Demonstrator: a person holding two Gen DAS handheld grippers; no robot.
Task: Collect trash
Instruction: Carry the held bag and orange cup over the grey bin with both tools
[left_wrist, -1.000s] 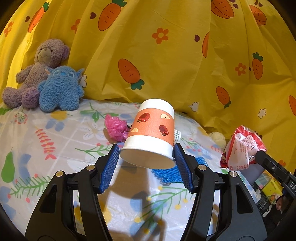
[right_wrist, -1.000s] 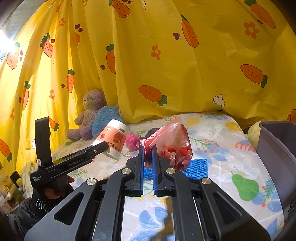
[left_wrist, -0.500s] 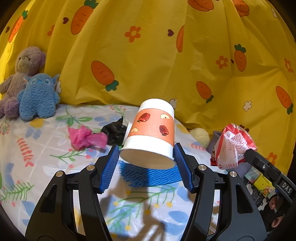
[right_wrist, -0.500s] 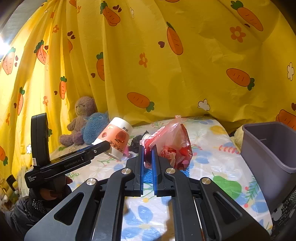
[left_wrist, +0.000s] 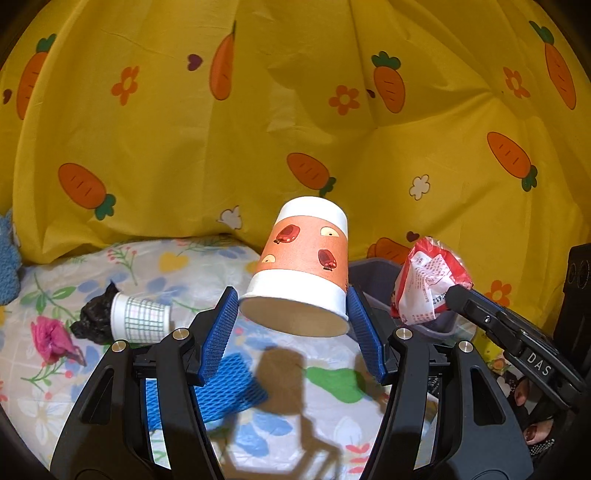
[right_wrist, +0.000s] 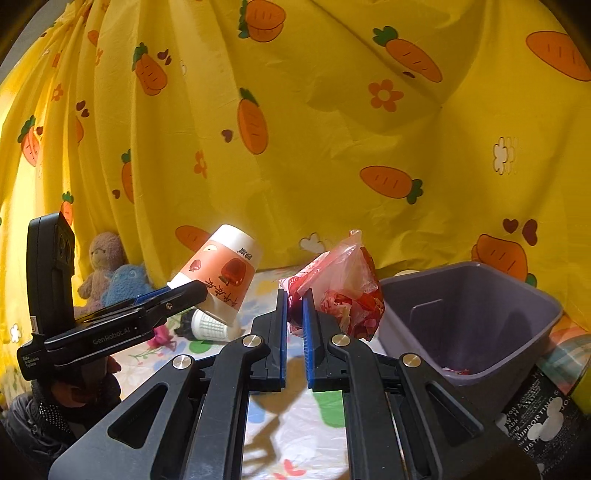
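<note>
My left gripper (left_wrist: 293, 325) is shut on an orange and white paper cup (left_wrist: 304, 266), held by its rim with the mouth toward the camera. The right wrist view shows the same cup (right_wrist: 219, 273) tilted above the bed at the left. My right gripper (right_wrist: 293, 306) is shut on a crumpled red and clear plastic bag (right_wrist: 340, 288), which hangs just left of a grey bin (right_wrist: 480, 317). From the left wrist, the bag (left_wrist: 424, 284) sits in front of the bin (left_wrist: 373, 267), which is mostly hidden by the cup.
On the floral bed sheet (left_wrist: 184, 258) lie a checked paper cup (left_wrist: 140, 321), a black crumpled bag (left_wrist: 94, 321), a pink wad (left_wrist: 51, 338) and a blue foam net (left_wrist: 229, 387). A yellow carrot curtain (right_wrist: 332, 129) closes the back. Stuffed toys (right_wrist: 110, 277) sit far left.
Both grippers have swung to the right with their loads. The grey bin has come in close beside the bag, and the stuffed toys have slid out of the left wrist view.
</note>
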